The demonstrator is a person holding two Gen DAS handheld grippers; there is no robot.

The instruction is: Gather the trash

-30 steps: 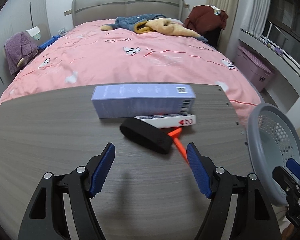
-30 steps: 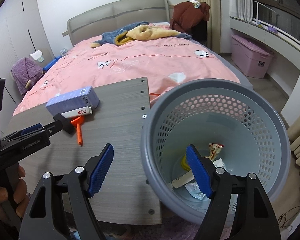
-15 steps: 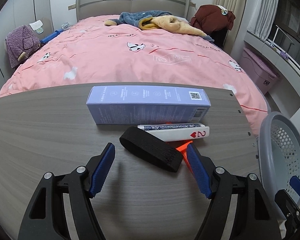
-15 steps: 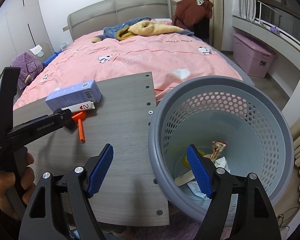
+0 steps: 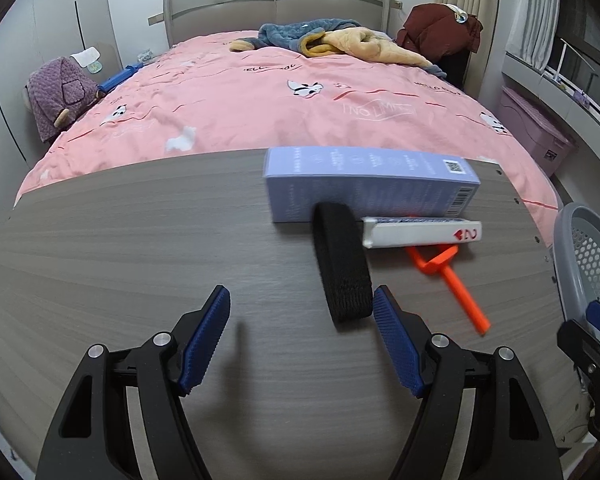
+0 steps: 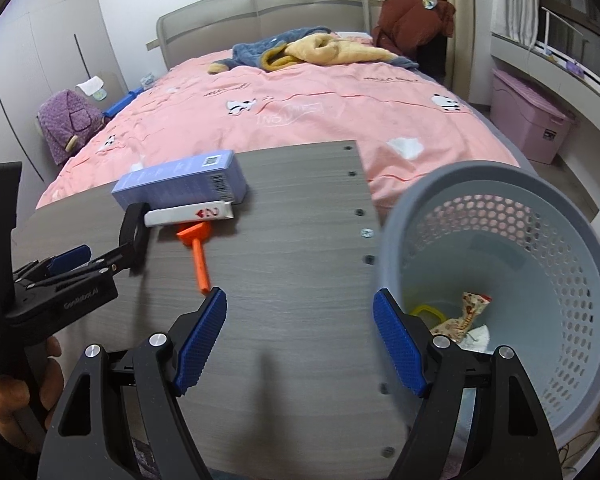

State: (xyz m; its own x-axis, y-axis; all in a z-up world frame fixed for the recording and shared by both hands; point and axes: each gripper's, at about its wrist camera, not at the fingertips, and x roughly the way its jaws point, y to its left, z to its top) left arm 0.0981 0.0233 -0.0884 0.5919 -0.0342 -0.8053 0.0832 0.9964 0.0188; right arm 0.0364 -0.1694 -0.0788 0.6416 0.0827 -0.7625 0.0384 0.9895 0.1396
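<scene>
The left tongs (image 5: pixel 300 344) are held open over the grey tabletop (image 5: pixel 140 248), with nothing between the blue pads; a black band (image 5: pixel 342 264) lies just in front of the right pad, close beside it; whether they touch cannot be told. Past the band a purple box (image 5: pixel 370 184) is seen, with a white card pack (image 5: pixel 420 233) against its near side and an orange stick tool (image 5: pixel 452 276) poking out from under the pack. The right tongs (image 6: pixel 300 340) are also held open and empty, above the tabletop's edge; a grey basket (image 6: pixel 500 184) stands beside that edge, and wrappers (image 6: pixel 466 318) are seen at its bottom. A pink bed (image 6: pixel 320 112) is seen behind.
</scene>
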